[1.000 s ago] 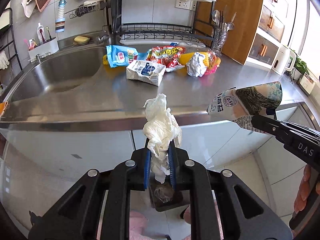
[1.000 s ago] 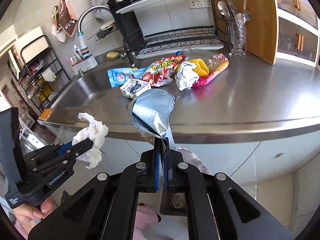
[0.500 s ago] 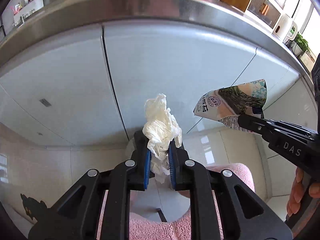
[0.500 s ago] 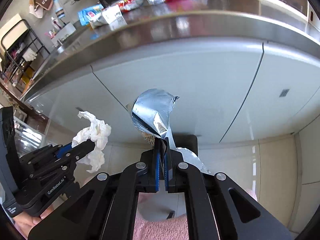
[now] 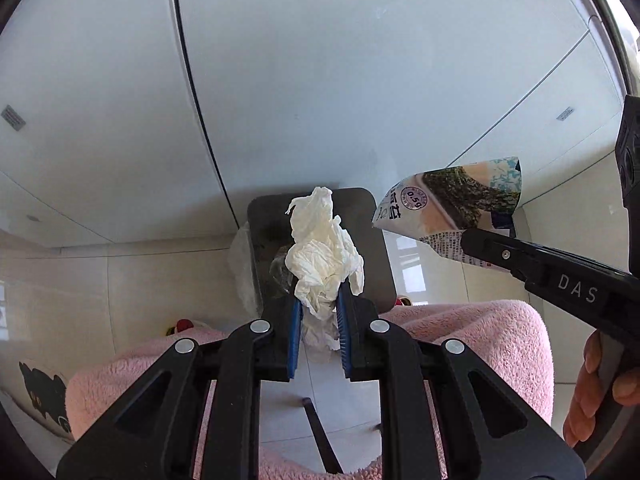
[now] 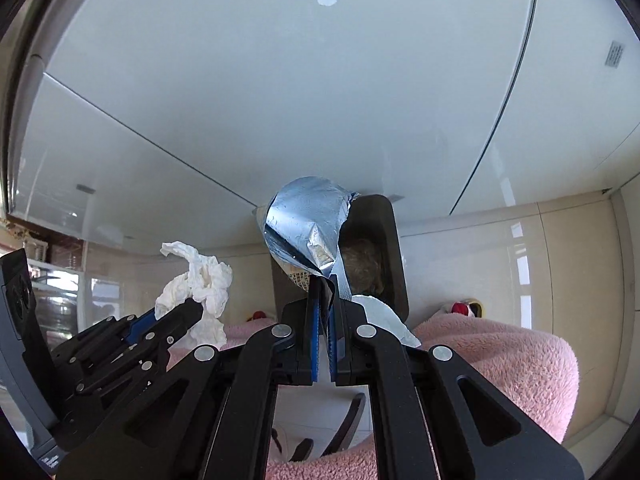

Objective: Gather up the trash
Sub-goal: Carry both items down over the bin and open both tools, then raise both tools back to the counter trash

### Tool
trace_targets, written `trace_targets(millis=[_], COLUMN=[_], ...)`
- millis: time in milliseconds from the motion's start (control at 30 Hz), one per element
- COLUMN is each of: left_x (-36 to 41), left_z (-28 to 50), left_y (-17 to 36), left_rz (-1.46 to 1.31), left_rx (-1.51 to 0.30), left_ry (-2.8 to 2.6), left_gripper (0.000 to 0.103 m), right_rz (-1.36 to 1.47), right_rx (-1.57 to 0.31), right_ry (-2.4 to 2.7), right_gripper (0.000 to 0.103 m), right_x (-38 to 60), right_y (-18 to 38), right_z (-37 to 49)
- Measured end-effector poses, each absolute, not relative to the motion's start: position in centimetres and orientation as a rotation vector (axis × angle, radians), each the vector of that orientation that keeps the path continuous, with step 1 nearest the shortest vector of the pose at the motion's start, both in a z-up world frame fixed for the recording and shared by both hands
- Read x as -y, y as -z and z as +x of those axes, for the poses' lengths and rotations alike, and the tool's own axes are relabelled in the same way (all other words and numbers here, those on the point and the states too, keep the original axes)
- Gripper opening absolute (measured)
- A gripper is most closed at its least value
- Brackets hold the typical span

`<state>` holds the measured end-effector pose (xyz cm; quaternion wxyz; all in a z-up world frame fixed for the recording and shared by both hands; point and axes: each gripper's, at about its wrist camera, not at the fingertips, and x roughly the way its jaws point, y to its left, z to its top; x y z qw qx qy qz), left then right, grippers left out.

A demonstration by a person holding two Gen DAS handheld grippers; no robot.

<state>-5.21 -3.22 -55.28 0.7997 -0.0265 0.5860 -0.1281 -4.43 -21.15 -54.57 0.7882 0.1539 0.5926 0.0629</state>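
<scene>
My left gripper (image 5: pixel 319 312) is shut on a crumpled white tissue (image 5: pixel 322 252) and holds it above a dark open trash bin (image 5: pixel 376 248) on the floor. My right gripper (image 6: pixel 325 292) is shut on a torn snack wrapper, silver inside (image 6: pixel 306 220), printed outside (image 5: pixel 452 204), above the same bin (image 6: pixel 394 248). The bin holds some trash. The left gripper with the tissue (image 6: pixel 200 284) shows to the left in the right wrist view. The right gripper (image 5: pixel 480 246) shows to the right in the left wrist view.
White cabinet doors (image 5: pixel 320 60) rise just behind the bin. The floor is beige tile (image 5: pixel 80 280). Pink fleece-clad legs (image 5: pixel 472 328) fill the foreground below both grippers, also in the right wrist view (image 6: pixel 500 348).
Both grippers have dropped from counter height to the floor, still gripping the tissue and wrapper. The counter has left view and the bin now lies right under them.
</scene>
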Motion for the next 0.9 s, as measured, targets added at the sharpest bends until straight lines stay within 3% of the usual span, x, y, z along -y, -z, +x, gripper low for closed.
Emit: trace_targets(millis=[467,633,700,733,800,833,867,900], left_x=[4.5,4.3,4.2,4.2,4.1,4.1,4.0,4.0], left_z=[-2.4,-3.0,-3.1,-3.1,-3.3,-3.3,-3.4,-3.5], left_y=[61.8,61.6,61.4,61.3,61.0,60.8,60.6,60.5], left_rz=[-0.052,-0.053,-0.045,-0.045,-0.047,-0.046,-0.045,-0.045], left_rx=[-1.392,-1.395,-1.388,-1.386,-1.378,-1.376,-1.373,-1.370], left_ry=[0.279,0.259,0.254,0.251,0.247,0.243,0.240,0.237], left_gripper=[0.016,0.029,0.040,0.043,0.046,0.047,0.050,0.054], right_rz=[0.312,0.344,0.327,0.324,0.336,0.348,0.357,0.354], right_rx=[-1.418,-1.439,-1.441,-1.443,-1.443,-1.431,-1.414,-1.406], right_ry=[-0.131,-0.135,-0.137,-0.139,-0.140,-0.138,-0.132,-0.125], right_gripper=[0.005,0.009,0.010,0.012,0.035,0.059,0.067,0.067], right_x=[19.8,19.7,19.3,19.1,19.0,19.1,19.2,19.3], right_y=[61.0,61.4,61.5,61.4,61.4,61.3,61.1,60.9], right_z=[-0.2,0.9,1.2,1.4,1.6,1.5,1.4,1.3])
